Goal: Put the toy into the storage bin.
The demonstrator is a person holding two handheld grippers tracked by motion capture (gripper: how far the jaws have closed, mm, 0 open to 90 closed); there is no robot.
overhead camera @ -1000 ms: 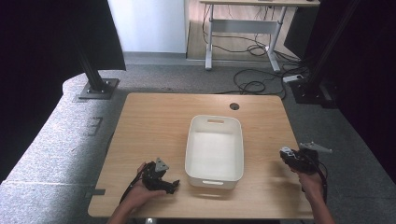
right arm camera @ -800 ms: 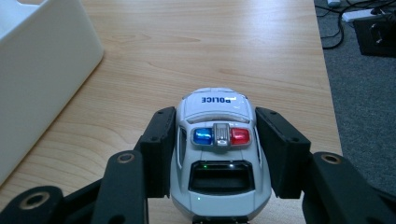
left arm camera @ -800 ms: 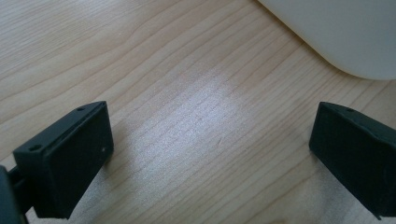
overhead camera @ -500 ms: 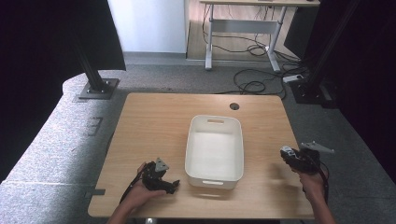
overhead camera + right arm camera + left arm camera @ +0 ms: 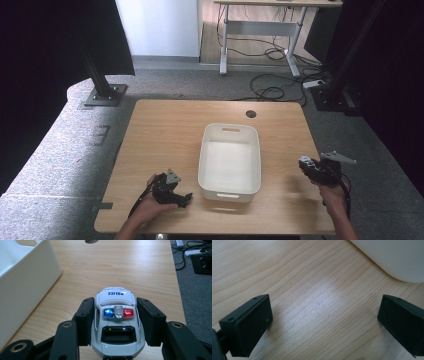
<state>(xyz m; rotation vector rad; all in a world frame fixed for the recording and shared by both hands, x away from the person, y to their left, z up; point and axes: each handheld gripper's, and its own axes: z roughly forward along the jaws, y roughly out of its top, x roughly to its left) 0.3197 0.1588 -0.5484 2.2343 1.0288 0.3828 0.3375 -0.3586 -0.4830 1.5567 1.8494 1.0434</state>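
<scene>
Police car [image 5: 117,323] sits clamped in the right gripper [image 5: 116,322] beside the bin [image 5: 230,159] — left gripper [image 5: 324,322] spread wide over bare table [image 5: 312,277].

A light wooden table [image 5: 165,130] stands on grey carpet [image 5: 55,150], with a round cable hole [image 5: 251,114] near its far edge. Beyond it, black cables [image 5: 272,90] lie tangled on the floor beneath a white-legged desk [image 5: 260,30]. A black post on a square base plate [image 5: 104,94] stands at the far left, beside dark curtains [image 5: 45,50].
</scene>
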